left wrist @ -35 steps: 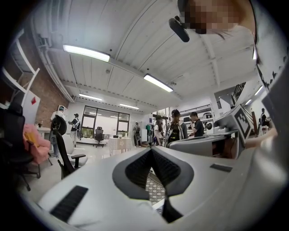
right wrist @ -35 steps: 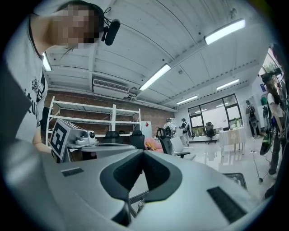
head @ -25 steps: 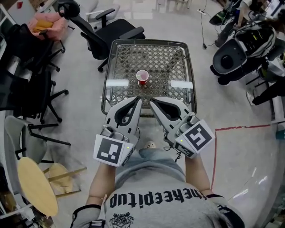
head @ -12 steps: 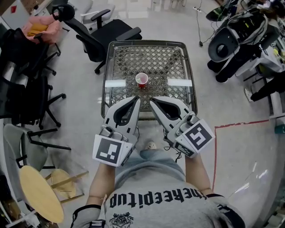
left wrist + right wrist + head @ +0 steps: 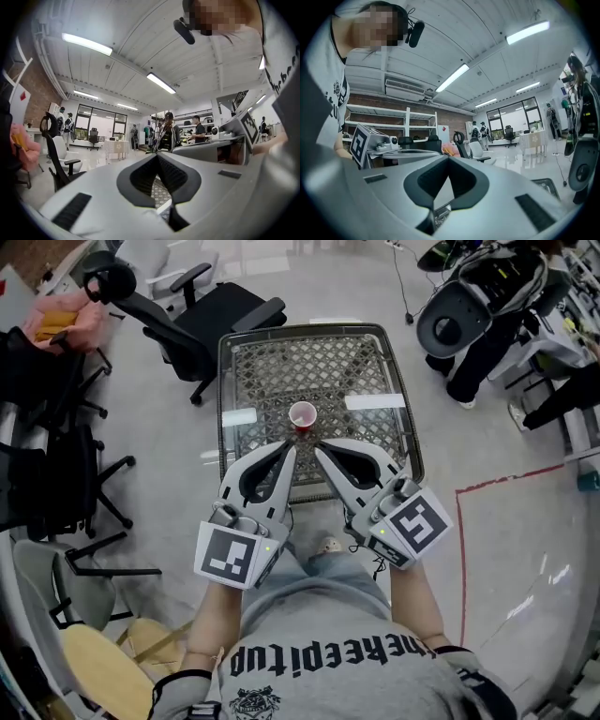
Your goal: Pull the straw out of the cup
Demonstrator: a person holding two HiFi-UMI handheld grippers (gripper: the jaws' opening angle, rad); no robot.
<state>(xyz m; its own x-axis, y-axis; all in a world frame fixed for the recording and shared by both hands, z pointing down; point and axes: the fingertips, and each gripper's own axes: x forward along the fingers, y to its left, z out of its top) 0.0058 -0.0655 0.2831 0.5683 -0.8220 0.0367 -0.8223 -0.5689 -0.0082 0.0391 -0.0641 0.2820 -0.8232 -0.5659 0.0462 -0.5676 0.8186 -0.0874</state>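
A small white cup (image 5: 302, 415) with a red inside stands near the front of a glass-topped lattice table (image 5: 366, 362). No straw can be made out in it from the head view. My left gripper (image 5: 292, 449) and right gripper (image 5: 319, 449) are held side by side, level, their tips just short of the table's front edge and below the cup. Both are shut with nothing between the jaws. The left gripper view shows its tips (image 5: 158, 154) meeting; the right gripper view shows the same (image 5: 448, 158). Neither gripper view shows the cup.
Two white strips (image 5: 239, 417) (image 5: 375, 401) lie on the table either side of the cup. Black office chairs (image 5: 211, 315) stand at the left and back left, a wooden stool (image 5: 98, 673) at the lower left. Dark equipment (image 5: 469, 310) fills the upper right. Red floor tape (image 5: 492, 486) runs at the right.
Both grippers, still shut, have moved forward toward the table together with the person. The cup now sits closer to their tips in the head view.
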